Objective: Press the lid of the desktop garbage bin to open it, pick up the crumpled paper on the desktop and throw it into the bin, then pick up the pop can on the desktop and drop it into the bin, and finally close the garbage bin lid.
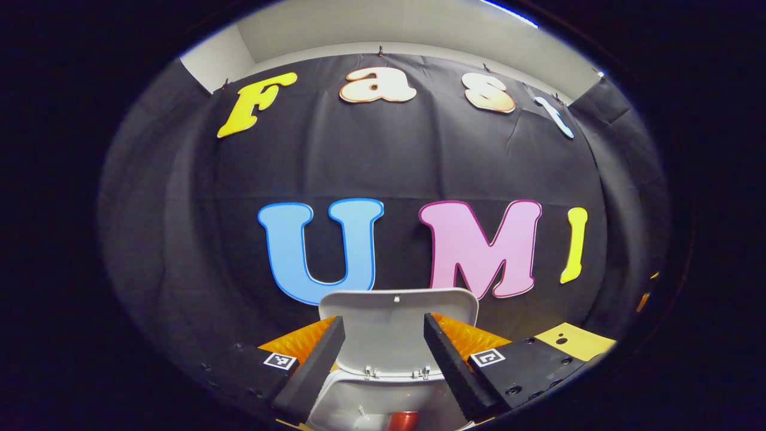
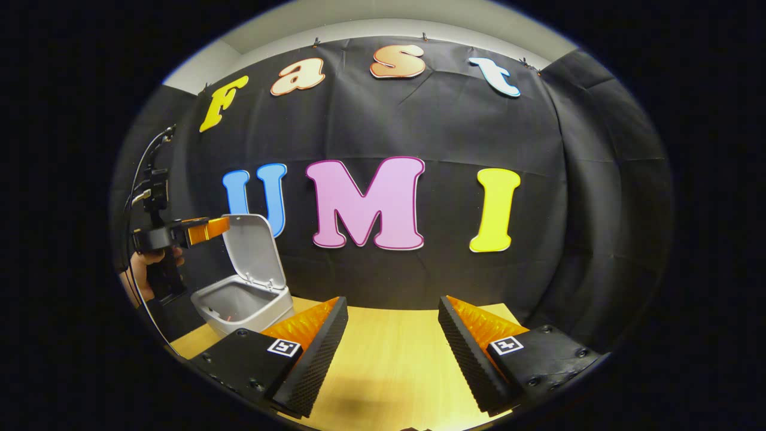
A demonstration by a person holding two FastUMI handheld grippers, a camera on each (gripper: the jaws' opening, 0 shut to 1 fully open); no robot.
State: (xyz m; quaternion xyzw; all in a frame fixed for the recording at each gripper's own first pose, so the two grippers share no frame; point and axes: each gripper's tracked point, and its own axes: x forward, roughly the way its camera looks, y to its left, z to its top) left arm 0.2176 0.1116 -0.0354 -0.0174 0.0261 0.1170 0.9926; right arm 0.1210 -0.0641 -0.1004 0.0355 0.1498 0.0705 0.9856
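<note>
The grey desktop bin (image 1: 383, 395) stands right below my left gripper (image 1: 384, 323), its lid (image 1: 398, 326) raised upright behind the open fingers. A red pop can (image 1: 402, 421) lies inside the bin, beside something pale that I cannot identify. In the right gripper view the bin (image 2: 239, 302) is at the left with its lid (image 2: 254, 248) up, and the left gripper (image 2: 203, 231) hovers above it, held by a hand (image 2: 146, 258). My right gripper (image 2: 393, 305) is open over the wooden table (image 2: 389, 365), holding nothing.
The black cloth wall rises close behind the bin and the table's far edge. A strip of wooden table (image 1: 577, 341) shows to the right of the bin. Cables (image 2: 140, 173) trail from the left gripper.
</note>
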